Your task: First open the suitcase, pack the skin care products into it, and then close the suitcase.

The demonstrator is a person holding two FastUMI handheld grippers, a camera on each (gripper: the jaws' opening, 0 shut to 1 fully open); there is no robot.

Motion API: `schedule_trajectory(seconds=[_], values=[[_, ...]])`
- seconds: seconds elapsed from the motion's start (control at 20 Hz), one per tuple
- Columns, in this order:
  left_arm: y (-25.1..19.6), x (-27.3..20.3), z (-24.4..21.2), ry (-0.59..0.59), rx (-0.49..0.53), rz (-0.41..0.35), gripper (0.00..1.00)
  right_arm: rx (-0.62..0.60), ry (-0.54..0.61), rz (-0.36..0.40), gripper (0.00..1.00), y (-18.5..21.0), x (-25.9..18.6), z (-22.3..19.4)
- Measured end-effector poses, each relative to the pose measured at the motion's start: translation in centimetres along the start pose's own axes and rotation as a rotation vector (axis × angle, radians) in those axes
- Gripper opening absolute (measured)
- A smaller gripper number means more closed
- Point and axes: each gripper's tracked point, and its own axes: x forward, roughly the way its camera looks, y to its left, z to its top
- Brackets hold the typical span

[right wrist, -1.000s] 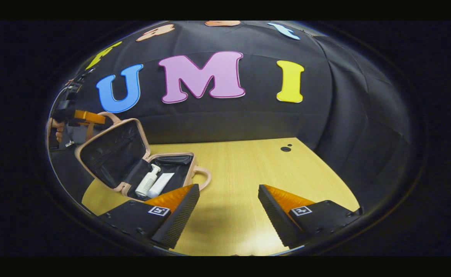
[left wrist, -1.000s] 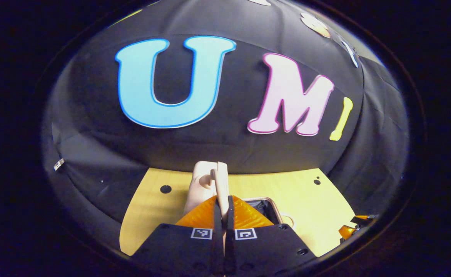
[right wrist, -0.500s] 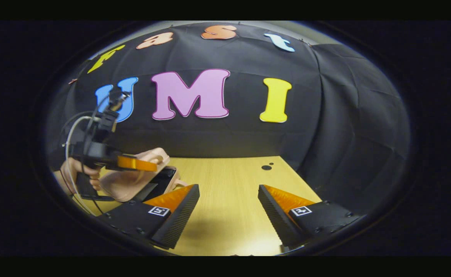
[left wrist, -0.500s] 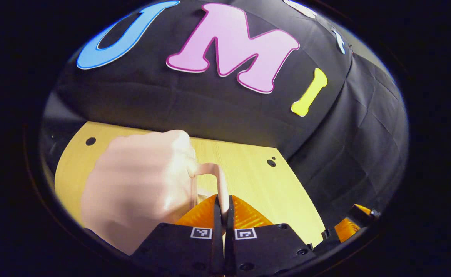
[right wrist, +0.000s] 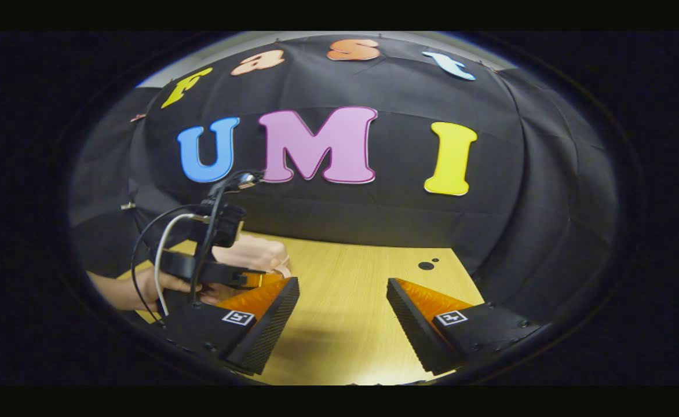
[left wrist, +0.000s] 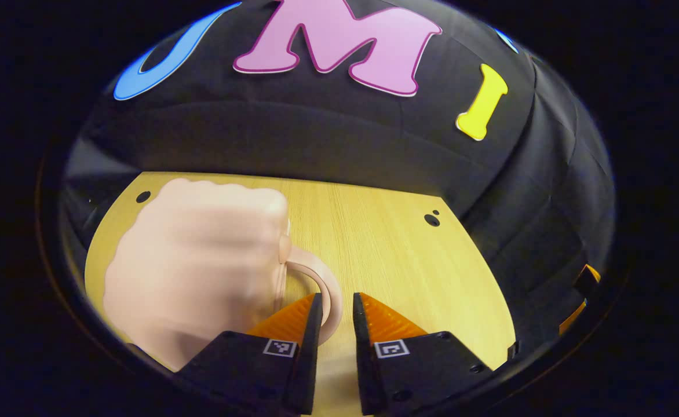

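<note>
Suitcase [left wrist: 194,266]: lies closed on the table [left wrist: 386,255], left of centre, blurred. Judged a light, rigid shell; the stiff loop handle [left wrist: 316,278] is the place to grip. Left claw [left wrist: 333,315]: fingers slightly apart, straddling the handle without clamping it. Contents hidden. Right claw [right wrist: 342,310]: spread wide, holding nothing, over bare table.

I see a light wooden table [left wrist: 397,255] with two small dark holes [left wrist: 432,219] near its far edge, just before the black cloth wall [right wrist: 374,214].
</note>
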Motion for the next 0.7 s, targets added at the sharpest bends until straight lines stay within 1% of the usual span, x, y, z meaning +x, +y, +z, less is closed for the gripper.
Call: schedule_trajectory(seconds=[0.1,0.15,0.2,0.25,0.3,0.35,0.4,0.5,0.6,0.7], values=[[0.3,-2.9,1.6,-0.060,-0.025,-0.007,0.62,-0.001,-0.035,-0.030,0.96,-0.7,-0.3,1.6],[0.8,-4.2,2.6,-0.096,-0.013,-0.004,0.71,-0.017,-0.054,-0.049,0.96,-1.1,-0.5,2.5],[1.1,-6.9,3.5,-0.140,0.007,-0.002,0.96,-0.025,-0.070,-0.058,0.96,-1.1,-0.9,3.3],[1.7,-9.5,4.5,-0.183,0.039,0.012,0.97,-0.027,-0.085,-0.066,0.97,-1.0,-1.4,4.3],[2.5,-12.0,5.2,-0.228,0.088,0.041,0.95,-0.024,-0.100,-0.075,0.97,-0.8,-2.0,5.2],[3.1,-14.7,5.7,-0.277,0.156,0.066,0.95,-0.017,-0.118,-0.085,0.97,-0.6,-2.8,6.3],[3.7,-17.5,5.8,-0.321,0.219,0.092,0.95,-0.009,-0.137,-0.092,0.97,-0.1,-3.8,7.1],[4.7,-23.0,5.3,-0.396,0.292,0.146,0.95,0.003,-0.165,-0.114,0.96,0.5,-6.1,7.7],[5.2,-26.7,3.9,-0.446,0.290,0.176,0.95,0.036,-0.167,-0.092,0.97,2.4,-8.1,7.2],[5.7,-29.2,2.3,-0.455,0.249,0.170,0.97,0.045,-0.162,-0.064,0.97,4.3,-9.5,6.5]])
